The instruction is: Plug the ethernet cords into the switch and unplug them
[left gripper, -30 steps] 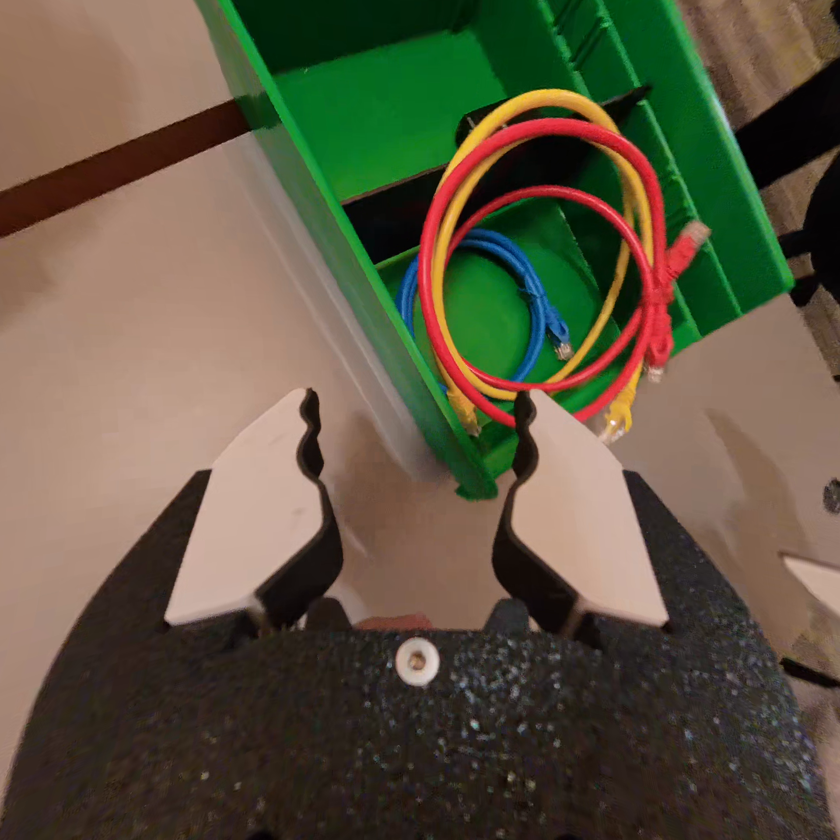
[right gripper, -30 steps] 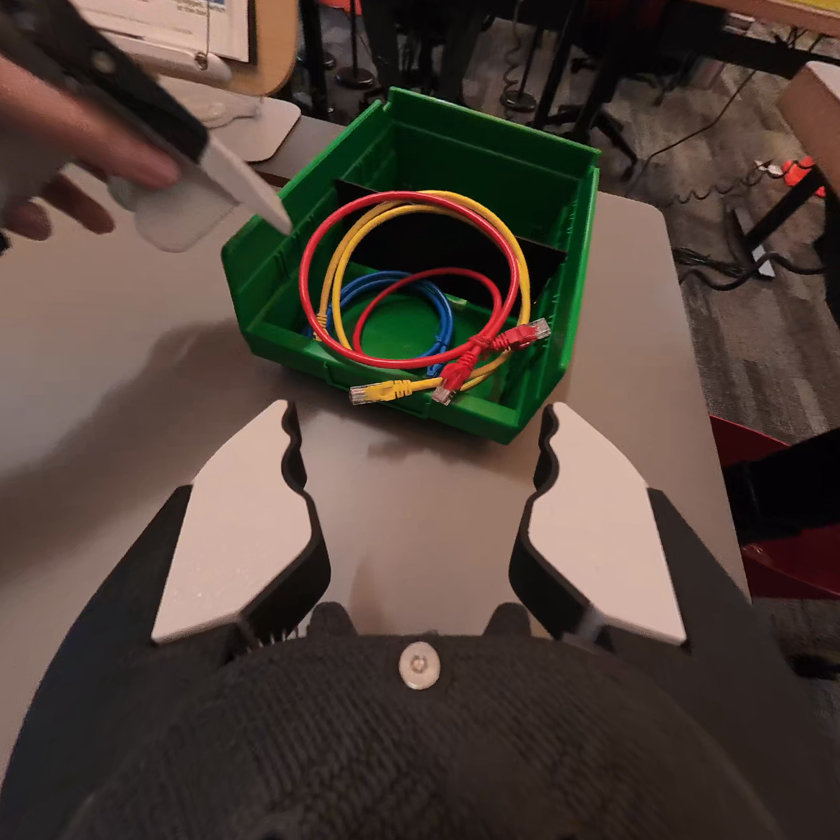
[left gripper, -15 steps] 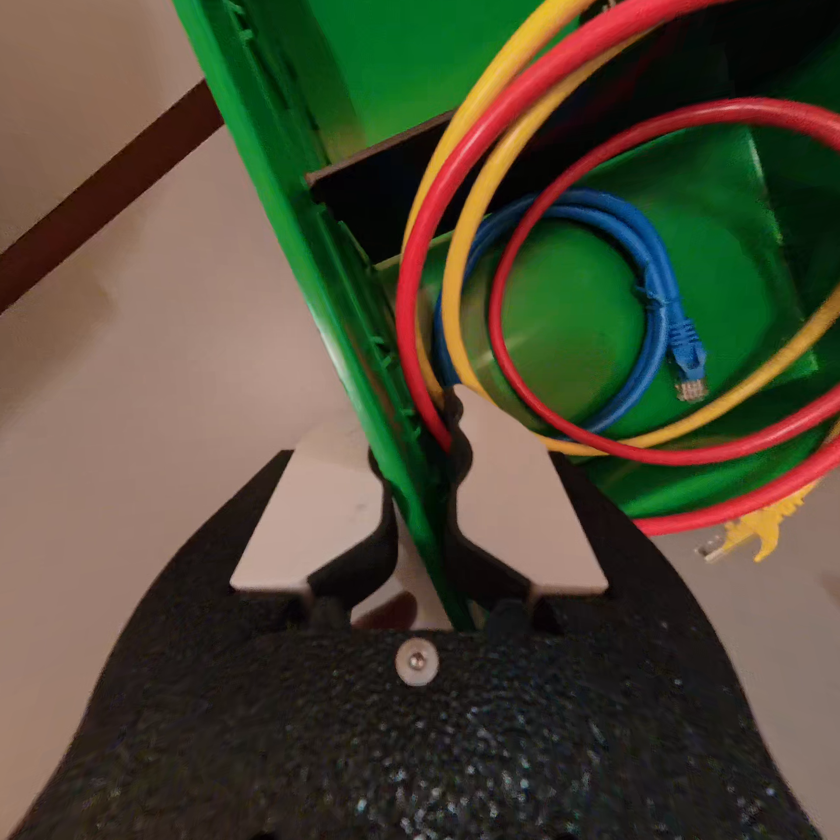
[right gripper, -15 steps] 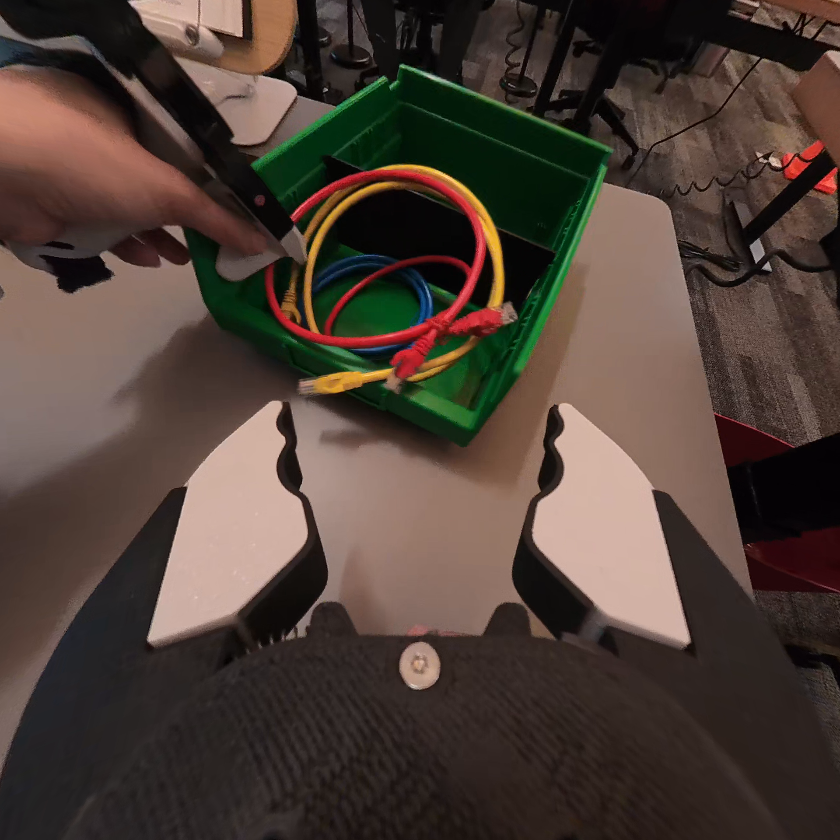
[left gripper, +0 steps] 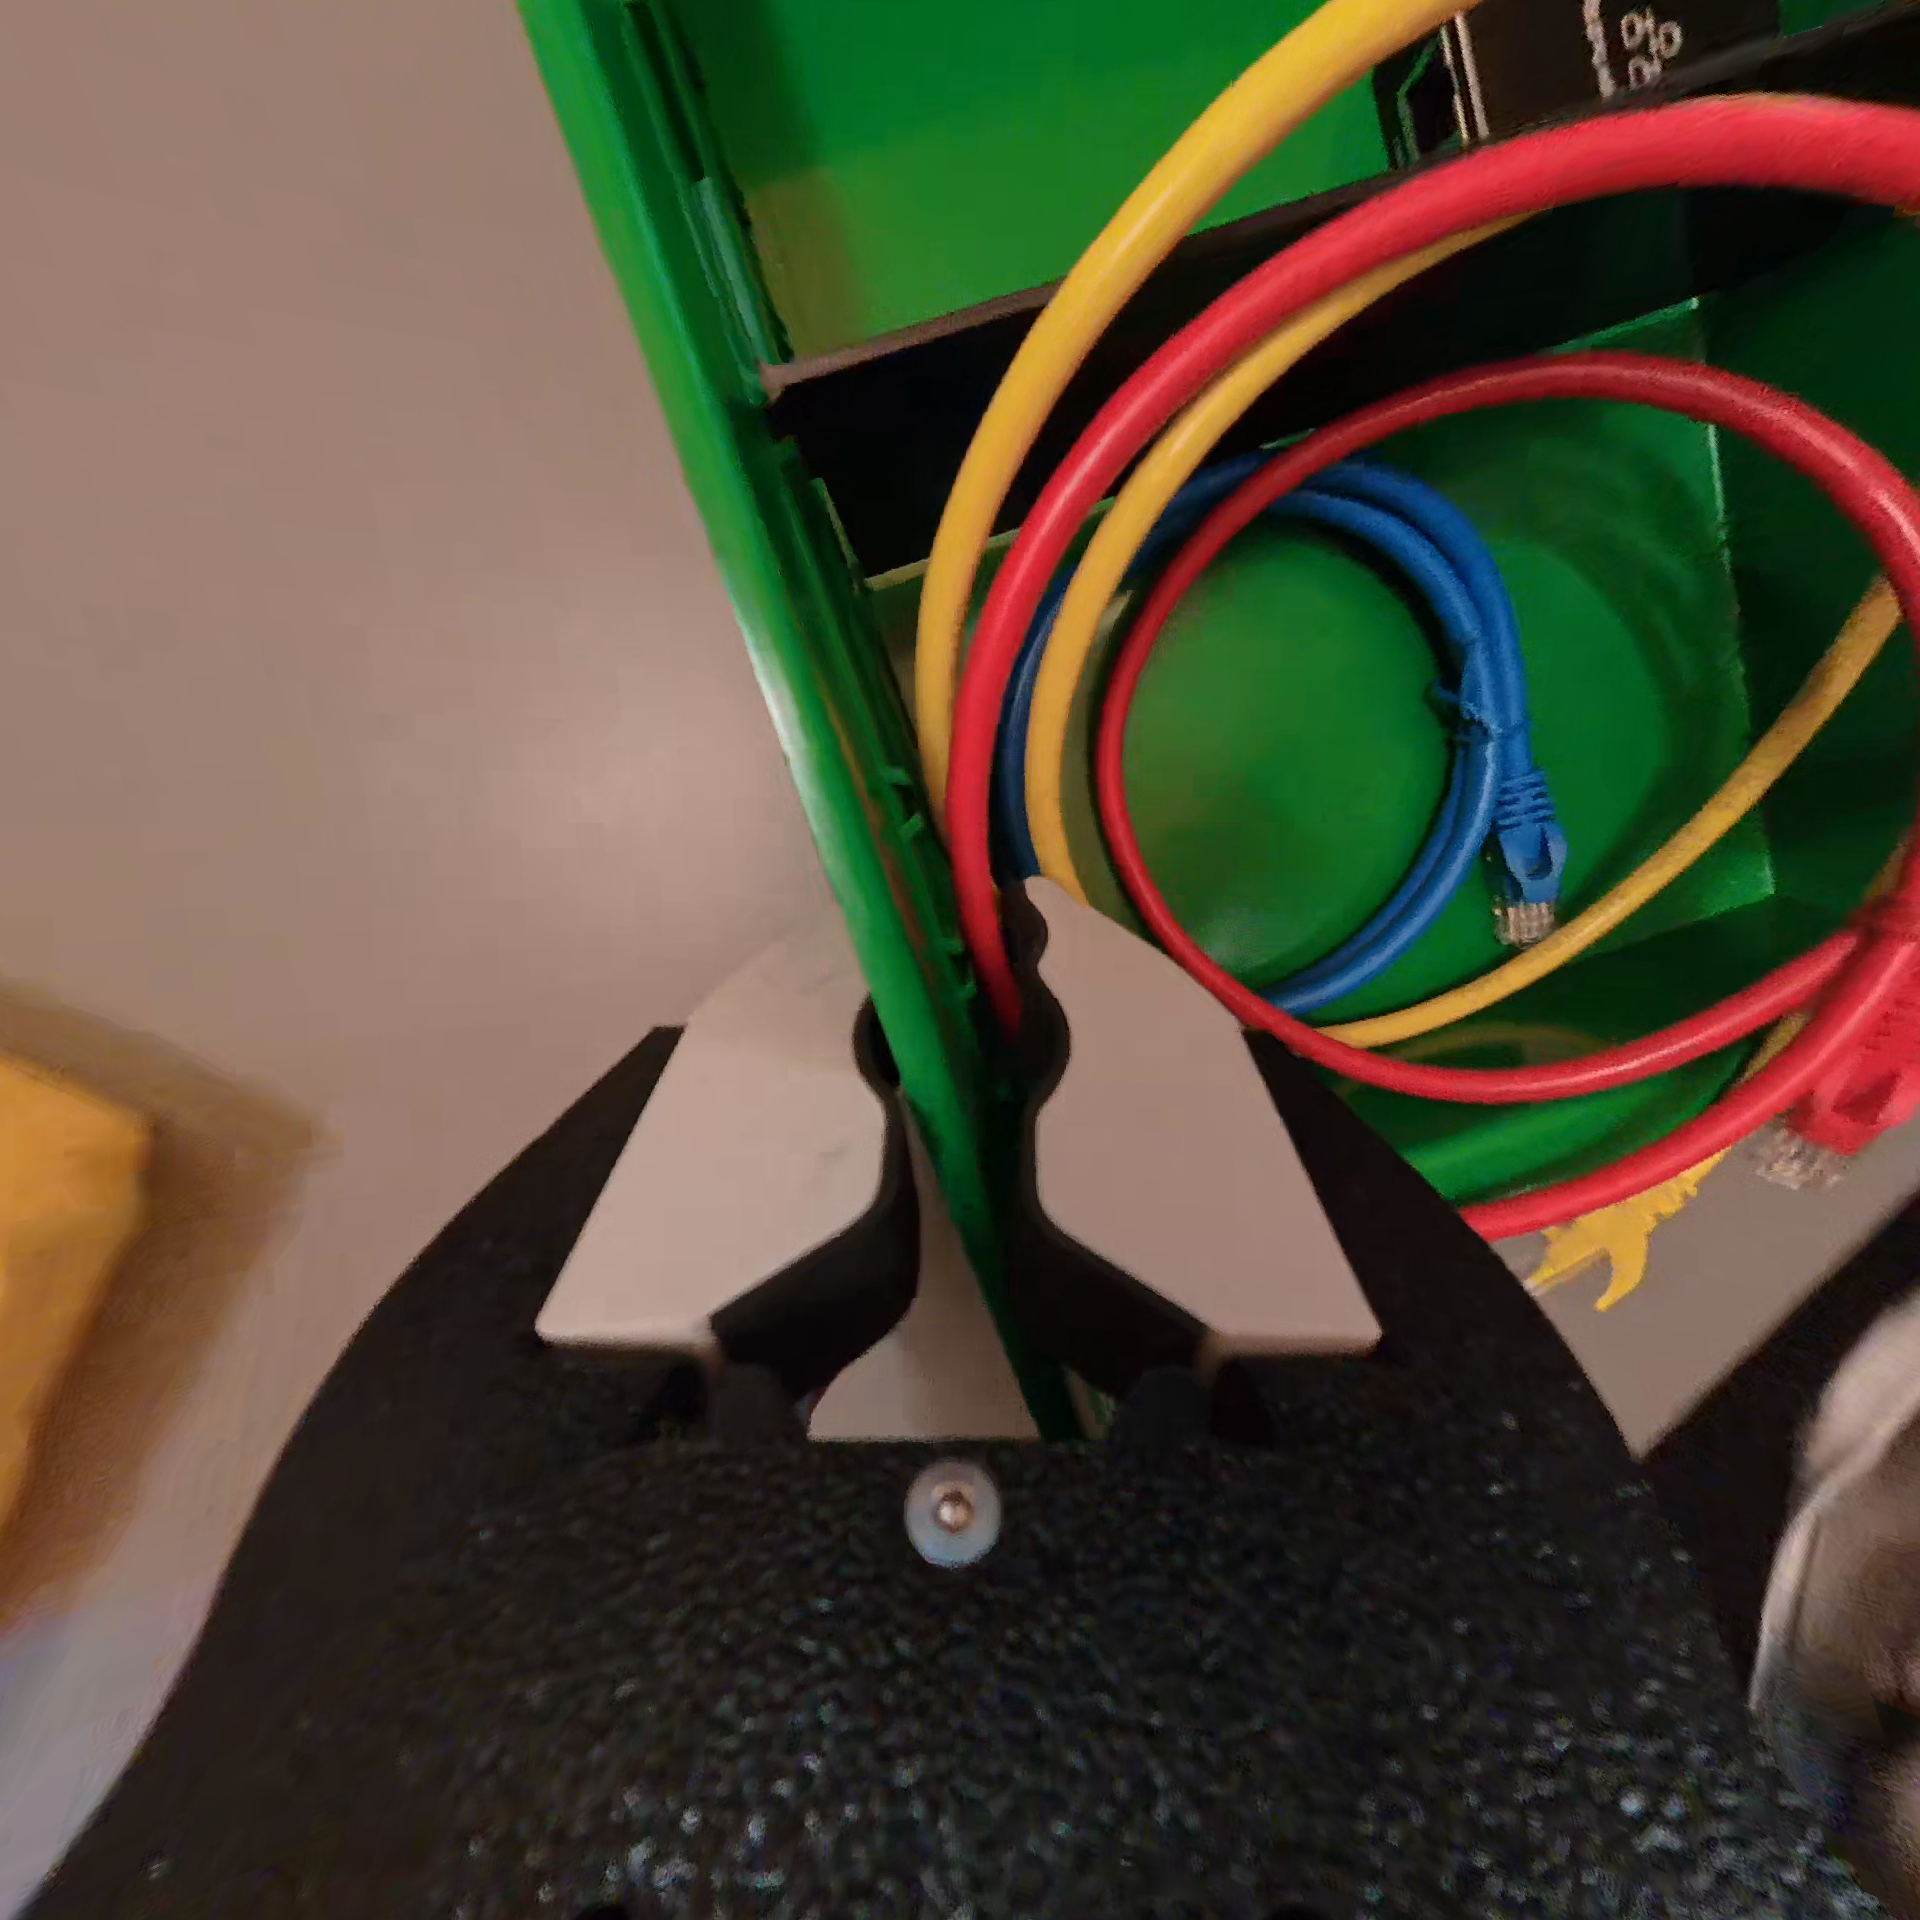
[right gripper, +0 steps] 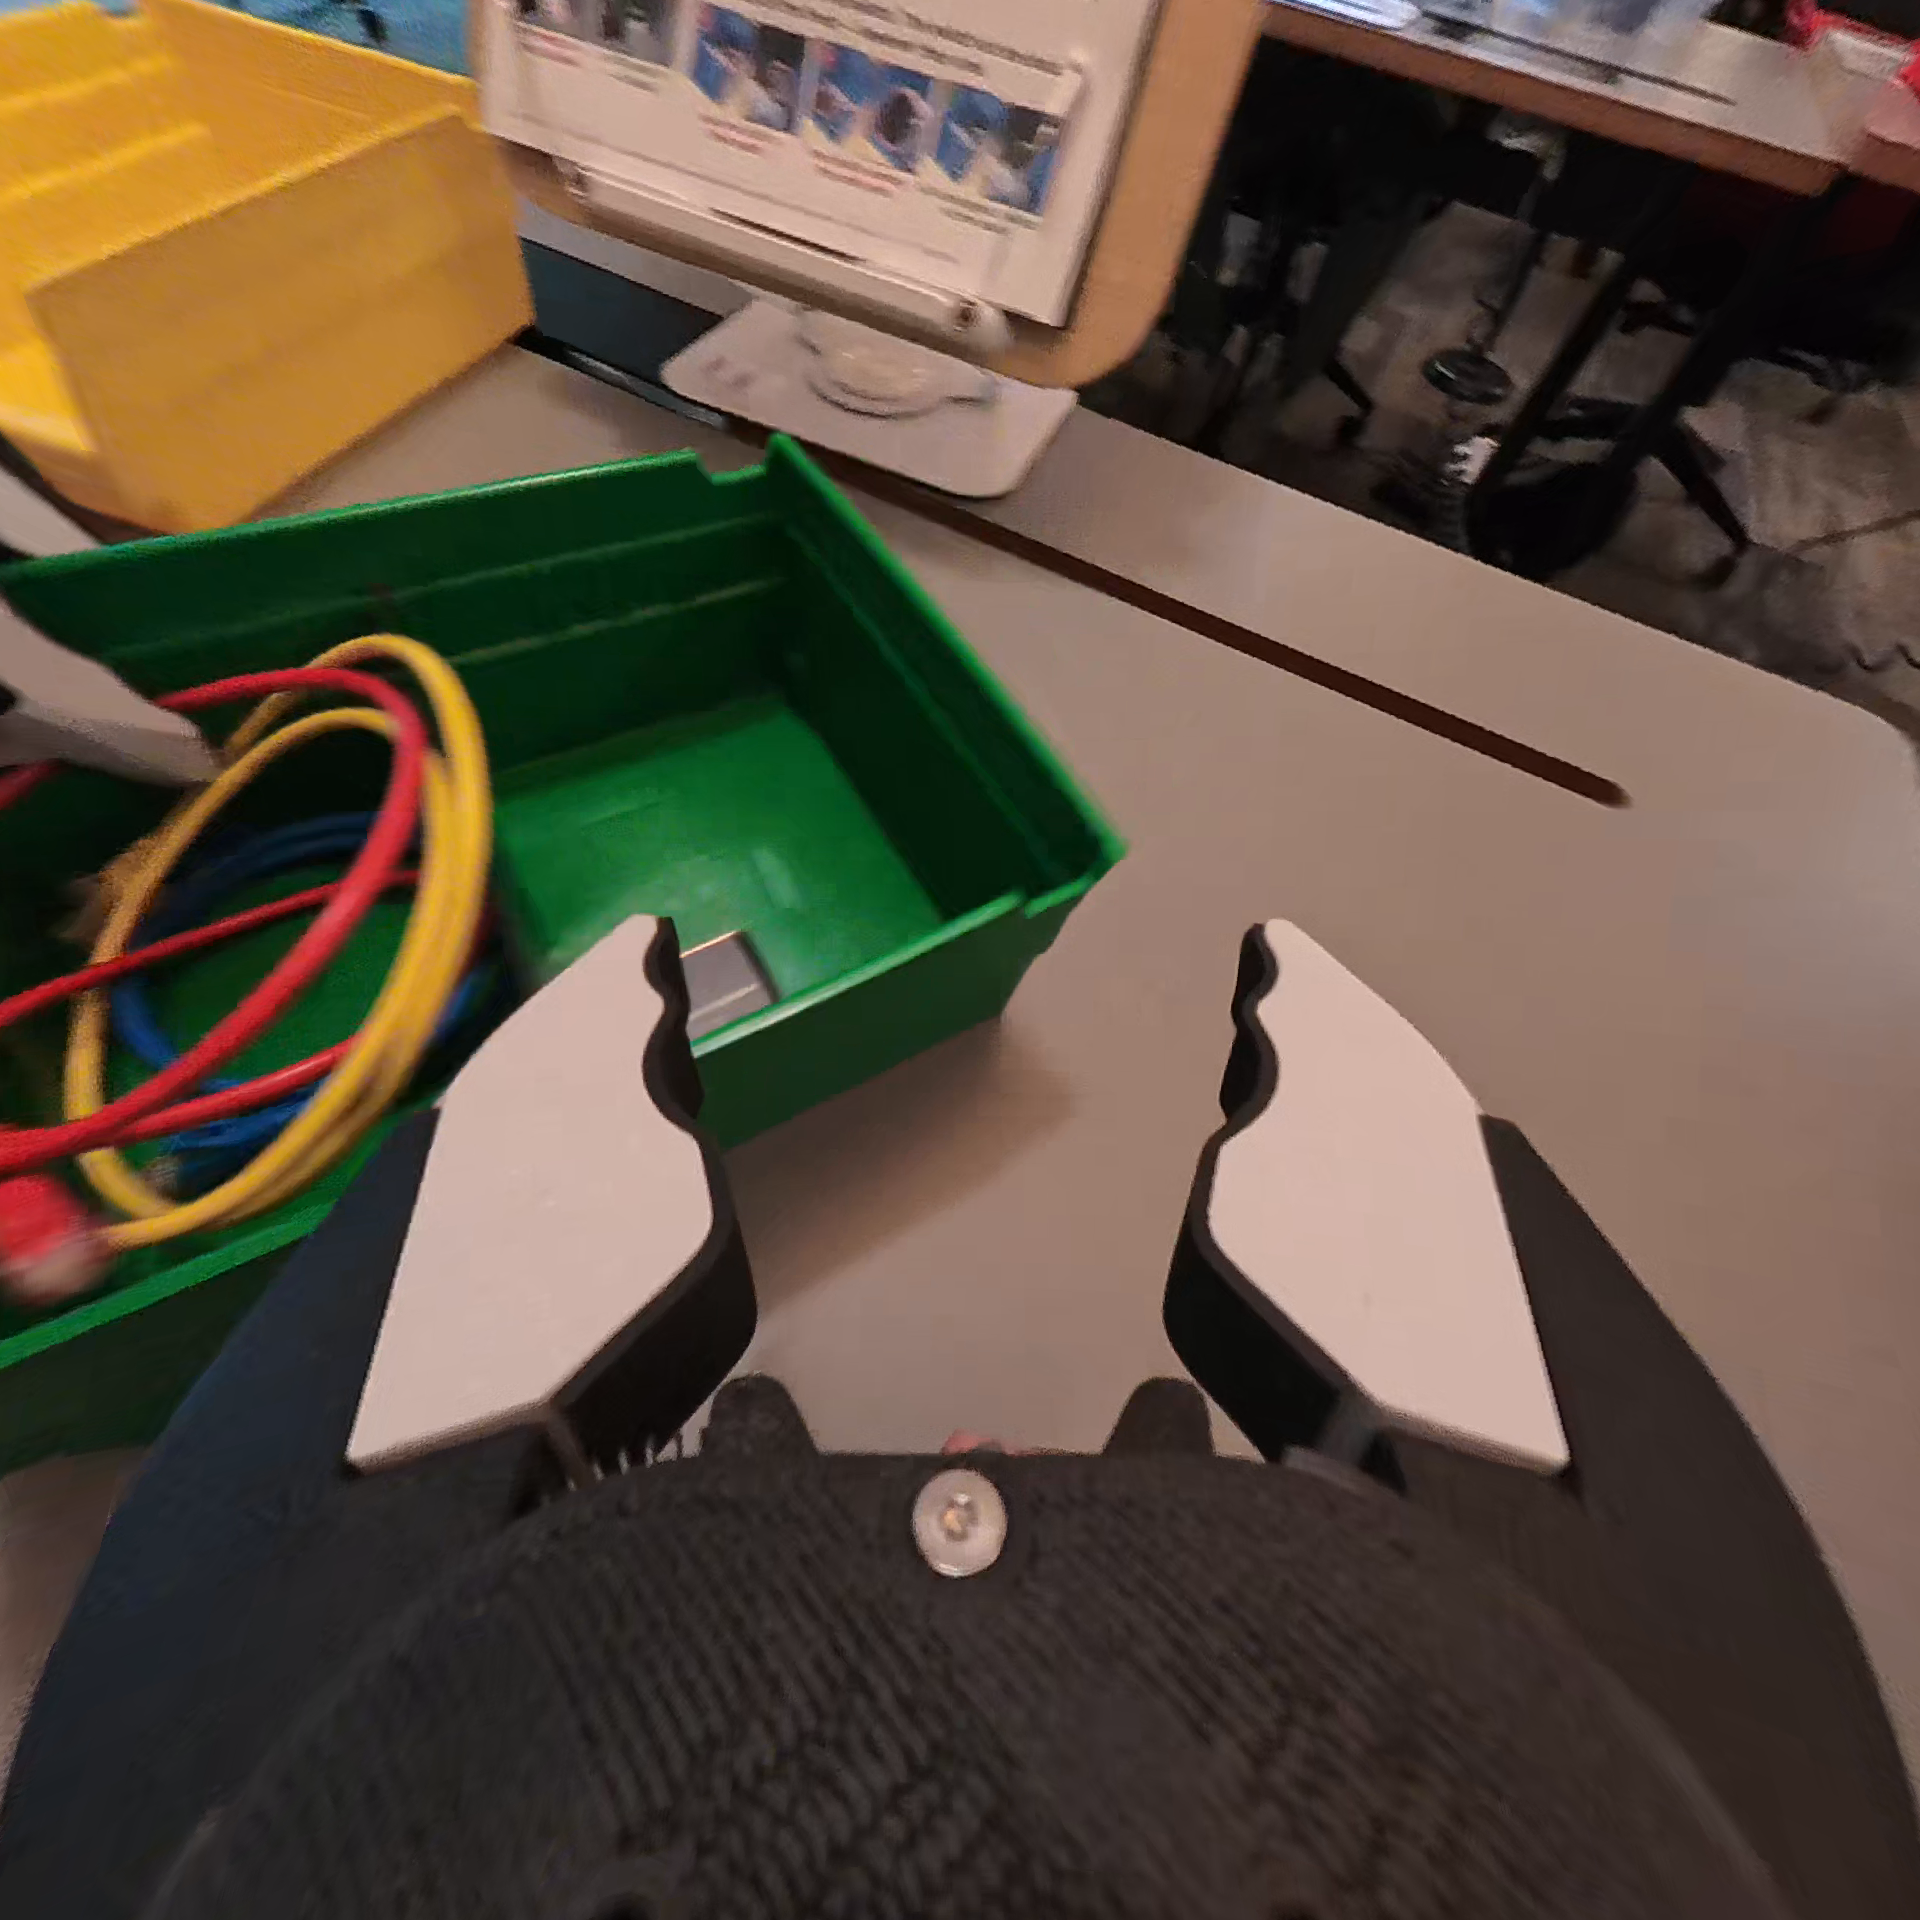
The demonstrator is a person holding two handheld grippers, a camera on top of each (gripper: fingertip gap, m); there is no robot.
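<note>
A: Since a second ago the left tongs (left gripper: 961,997) have gone from spread and clear of the green bin (right gripper: 935,665) to pinched on its side wall, and the bin has swung round on the bench (right gripper: 1351,831); a yellow bin (right gripper: 239,249) has come into the right view.

B: Why clamp the wall and not a cord?

A: Likely to steady or drag the bin within reach. One finger sits outside the wall, the other inside, pressing against the red cord (left gripper: 1226,312) where it runs along the wall.

B: And the right tongs (right gripper: 961,977)?

A: Wide apart, holding nothing, above the bench at the bin's near corner, apparently ready to pick.

B: Where are the cords?

A: Coiled in the front compartment: red and the yellow cord (left gripper: 1081,291) in big loops resting over the black divider (left gripper: 914,416), the blue cord (left gripper: 1475,665) flat on the floor beneath. None is plugged in.

B: The switch?

A: A dark box edge (left gripper: 1507,83) shows behind the divider, probably it; a grey object (right gripper: 727,982) lies in the rear compartment.
</note>
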